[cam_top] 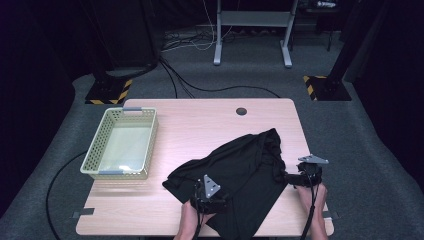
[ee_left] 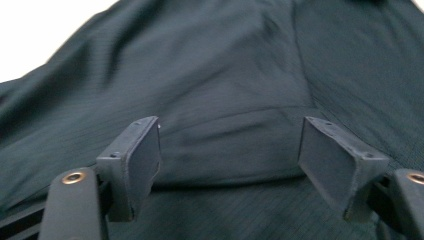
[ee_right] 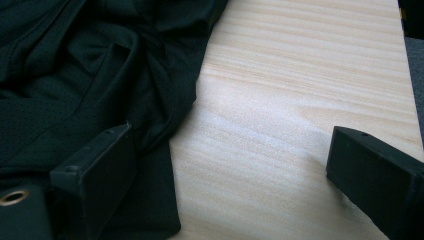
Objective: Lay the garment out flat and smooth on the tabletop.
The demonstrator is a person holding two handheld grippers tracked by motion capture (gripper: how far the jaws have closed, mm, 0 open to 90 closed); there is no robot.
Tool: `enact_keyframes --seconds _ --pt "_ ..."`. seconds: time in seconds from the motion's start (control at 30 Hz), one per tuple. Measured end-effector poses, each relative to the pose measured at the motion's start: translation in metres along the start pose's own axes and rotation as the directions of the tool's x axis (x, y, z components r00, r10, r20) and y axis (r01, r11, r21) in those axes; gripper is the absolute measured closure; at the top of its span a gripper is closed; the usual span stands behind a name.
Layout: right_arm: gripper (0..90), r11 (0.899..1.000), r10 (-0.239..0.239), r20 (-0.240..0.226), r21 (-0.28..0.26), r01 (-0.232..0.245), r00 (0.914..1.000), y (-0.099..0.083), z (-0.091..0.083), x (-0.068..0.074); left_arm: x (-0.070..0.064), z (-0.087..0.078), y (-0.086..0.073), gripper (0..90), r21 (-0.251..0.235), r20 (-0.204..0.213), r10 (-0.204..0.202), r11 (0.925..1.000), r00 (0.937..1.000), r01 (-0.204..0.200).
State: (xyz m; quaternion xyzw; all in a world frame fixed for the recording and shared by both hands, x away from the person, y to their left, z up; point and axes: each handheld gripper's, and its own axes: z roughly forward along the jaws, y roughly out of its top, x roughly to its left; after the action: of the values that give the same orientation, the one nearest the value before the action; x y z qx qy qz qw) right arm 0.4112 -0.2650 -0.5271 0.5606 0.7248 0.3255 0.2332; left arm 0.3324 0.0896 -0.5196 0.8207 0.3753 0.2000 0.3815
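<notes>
Black garment (cam_top: 240, 175) crumpled on near right of wooden table (cam_top: 200, 125), hem overhanging near edge. Left gripper (ee_left: 230, 155) over cloth, jaws spread; right gripper (ee_right: 230, 170) at garment's right edge, jaws spread, empty. Best grasped at a single-layer edge, lifted evenly. Mesh basket (cam_top: 107, 130) well apart, left.
</notes>
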Motion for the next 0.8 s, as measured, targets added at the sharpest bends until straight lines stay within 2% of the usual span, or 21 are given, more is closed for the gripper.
enact_keyframes --seconds 0.07,0.1,0.17,0.27,0.43,0.57,0.67,0.8 --pt "5.2 1.000 -0.001 0.000 0.000 0.001 1.0000 0.000 0.000 0.000 -0.003 0.007 0.002 41.3 0.010 0.006 0.023 0.9997 0.9997 -0.023" --pt "5.3 1.000 -0.001 0.000 -0.001 0.001 1.0000 0.000 0.000 0.000 -0.003 0.008 0.002 48.9 0.001 0.008 0.019 0.9998 0.9998 -0.019" --pt "5.3 1.000 -0.001 0.000 -0.001 0.001 1.0000 0.000 0.000 0.000 -0.001 0.009 0.002 69.0 -0.004 0.002 0.024 0.9997 0.9997 -0.024" --pt "5.4 1.000 0.000 0.000 -0.001 0.000 1.0000 0.000 0.000 0.000 0.003 0.009 0.002 83.6 -0.007 -0.001 0.019 0.9998 0.9998 -0.019" --pt "5.4 1.000 0.001 0.000 -0.001 -0.001 1.0000 0.000 0.000 0.000 0.014 0.000 0.001 85.8 -0.021 -0.008 0.001 0.9998 1.0000 -0.001" --pt "5.4 1.000 0.001 0.001 -0.001 -0.001 1.0000 0.000 0.000 0.000 0.030 -0.020 -0.001 85.8 -0.056 -0.016 -0.038 0.9977 0.9991 0.037" --pt "5.4 1.000 0.001 0.001 -0.001 -0.001 1.0000 0.000 0.000 0.000 0.049 -0.038 -0.008 85.8 -0.068 -0.024 -0.081 0.9945 0.9964 0.080" --pt "5.5 1.000 0.002 0.002 -0.001 -0.002 1.0000 0.000 0.000 0.000 0.084 -0.060 -0.023 85.8 -0.068 -0.069 -0.157 0.9860 0.9851 0.152"
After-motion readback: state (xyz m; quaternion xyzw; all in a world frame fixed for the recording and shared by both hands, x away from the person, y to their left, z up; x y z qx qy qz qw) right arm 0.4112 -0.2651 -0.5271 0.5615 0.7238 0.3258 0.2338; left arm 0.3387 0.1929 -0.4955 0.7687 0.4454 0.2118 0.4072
